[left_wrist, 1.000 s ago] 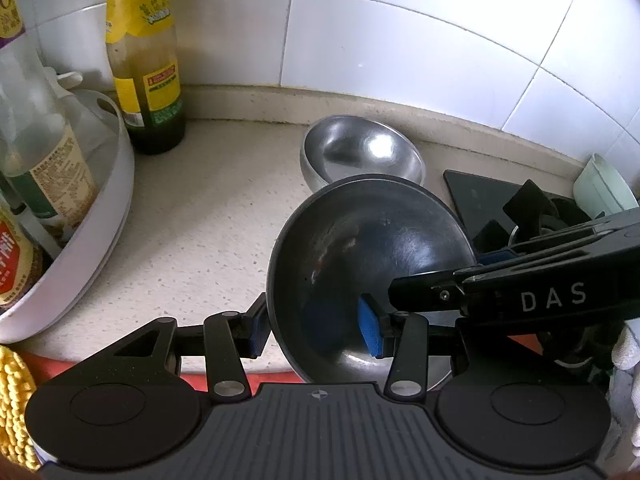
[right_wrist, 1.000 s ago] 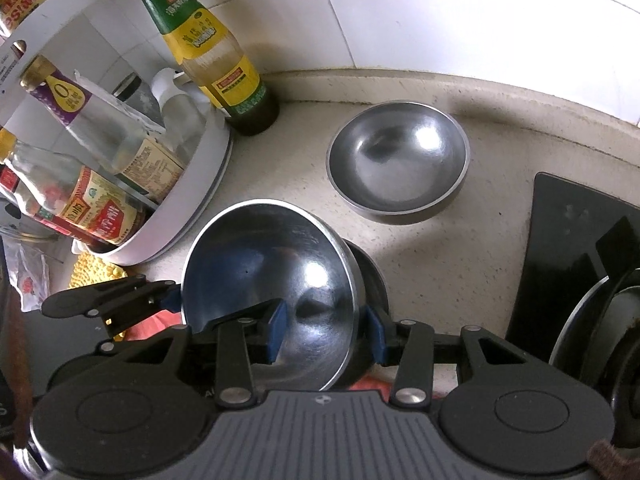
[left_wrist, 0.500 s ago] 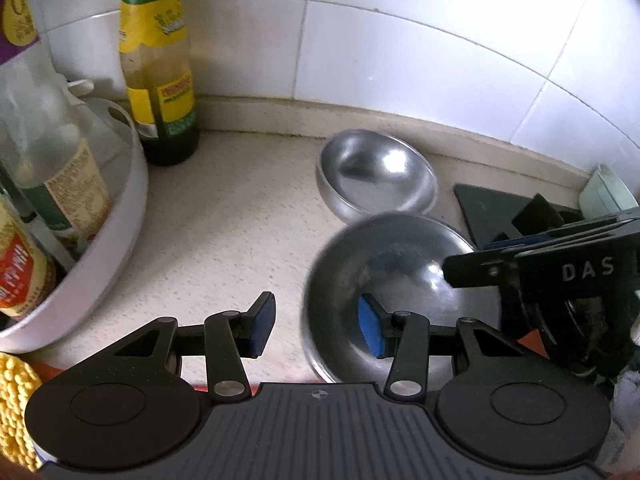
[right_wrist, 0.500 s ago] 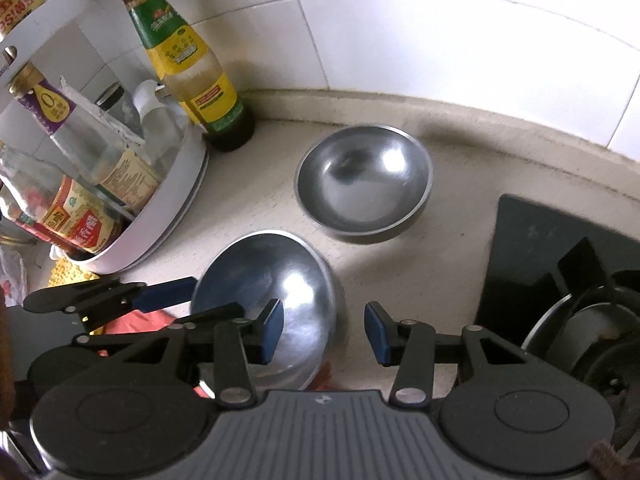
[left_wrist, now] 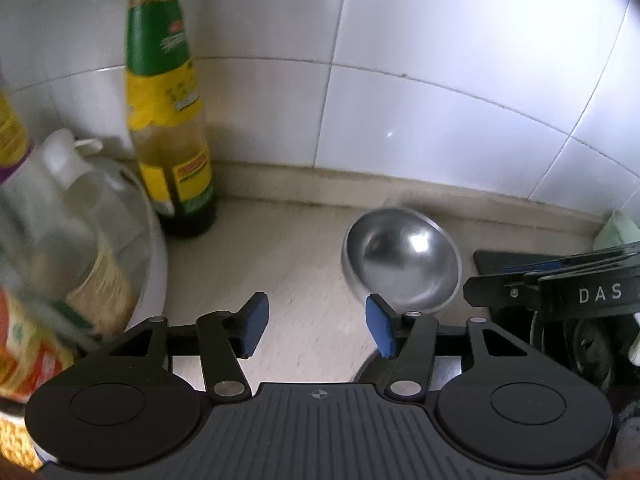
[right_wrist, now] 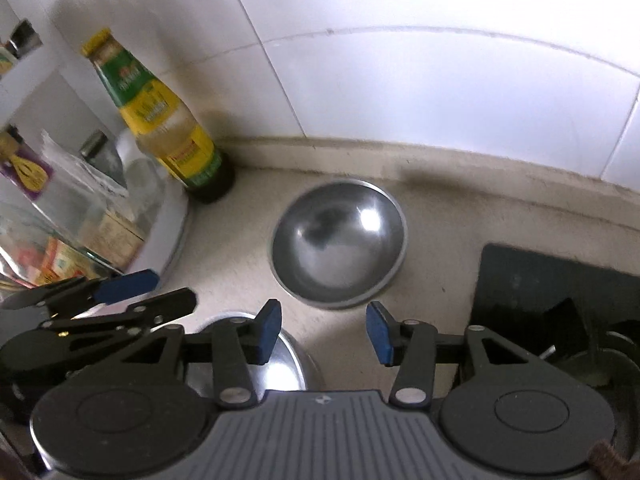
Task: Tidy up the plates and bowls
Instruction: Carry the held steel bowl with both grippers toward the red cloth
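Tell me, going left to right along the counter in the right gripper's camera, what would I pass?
White rack of bottles → yellow-labelled sauce bottle → steel bowl → black stove.

Steel bowls: two that I can see, one bowl by the wall (right_wrist: 338, 242) standing open on the counter (right_wrist: 436, 240), one near bowl (right_wrist: 276, 364) mostly hidden under my right gripper
Sauce bottle standing alone on the counter: one, the green-and-yellow bottle (right_wrist: 160, 120) at the back, by the wall
White round rack (right_wrist: 170, 224): one, at the counter's left edge
Bottles in that rack: several, too blurred for me to count
Grippers I hold: two, left gripper (left_wrist: 316, 330) and right gripper (right_wrist: 324, 332)
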{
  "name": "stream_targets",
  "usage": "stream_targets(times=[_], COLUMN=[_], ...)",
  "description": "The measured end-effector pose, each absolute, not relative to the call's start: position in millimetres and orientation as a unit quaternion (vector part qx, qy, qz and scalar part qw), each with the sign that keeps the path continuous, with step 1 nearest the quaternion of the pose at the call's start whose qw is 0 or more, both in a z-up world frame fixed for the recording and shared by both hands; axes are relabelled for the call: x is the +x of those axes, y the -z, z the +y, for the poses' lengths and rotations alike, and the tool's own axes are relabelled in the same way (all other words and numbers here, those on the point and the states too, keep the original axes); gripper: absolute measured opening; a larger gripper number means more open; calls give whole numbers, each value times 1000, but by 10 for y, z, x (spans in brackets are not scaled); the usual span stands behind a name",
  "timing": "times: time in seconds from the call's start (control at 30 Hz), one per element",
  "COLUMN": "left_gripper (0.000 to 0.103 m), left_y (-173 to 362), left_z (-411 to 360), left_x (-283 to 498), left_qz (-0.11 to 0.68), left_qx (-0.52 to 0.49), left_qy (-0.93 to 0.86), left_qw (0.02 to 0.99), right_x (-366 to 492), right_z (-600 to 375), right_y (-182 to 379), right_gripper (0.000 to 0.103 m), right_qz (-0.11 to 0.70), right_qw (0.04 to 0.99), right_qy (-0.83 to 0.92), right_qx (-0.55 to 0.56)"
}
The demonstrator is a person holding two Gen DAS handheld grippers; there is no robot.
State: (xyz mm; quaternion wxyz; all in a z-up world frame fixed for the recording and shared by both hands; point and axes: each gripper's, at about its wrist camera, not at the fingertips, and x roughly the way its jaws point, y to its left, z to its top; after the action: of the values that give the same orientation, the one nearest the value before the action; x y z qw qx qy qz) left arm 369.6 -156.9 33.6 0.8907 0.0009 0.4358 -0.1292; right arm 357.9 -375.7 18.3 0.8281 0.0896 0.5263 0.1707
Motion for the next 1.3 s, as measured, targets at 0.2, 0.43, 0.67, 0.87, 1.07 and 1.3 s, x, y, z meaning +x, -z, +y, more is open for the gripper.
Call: stream_targets(times=[0.2,0.43,0.67,0.87,1.07,1.3], left_gripper=[59,55,50,44,34,32], left_y=[-118,99,258,382,431,426], left_z=[-1796,-1911,-1956,-2025,-2112,-2117], left_x=[4095,4320,4404,4435,4428,4390], left_qz=[461,480,490,501,498,492], left_qx=[29,38,47,58,76,78], left_qy=[133,136,136,143,159,161], left_qw=[877,866,860,852,849,852], right_x=[3858,4118,4178,4186,4188,4198], right_z=[-3816,-3901,-3862,-3847,-3801,-3809], right_y=[-5,370,528,617,677,695], right_gripper=[44,44,43,32,24,23], right_qz=[532,561,577,589,598,597], right_qw=[831,810,798,786,777,776], right_qy=[-138,-123,-123,-131,-136,-134], right_qx=[89,120,123,134,146,152])
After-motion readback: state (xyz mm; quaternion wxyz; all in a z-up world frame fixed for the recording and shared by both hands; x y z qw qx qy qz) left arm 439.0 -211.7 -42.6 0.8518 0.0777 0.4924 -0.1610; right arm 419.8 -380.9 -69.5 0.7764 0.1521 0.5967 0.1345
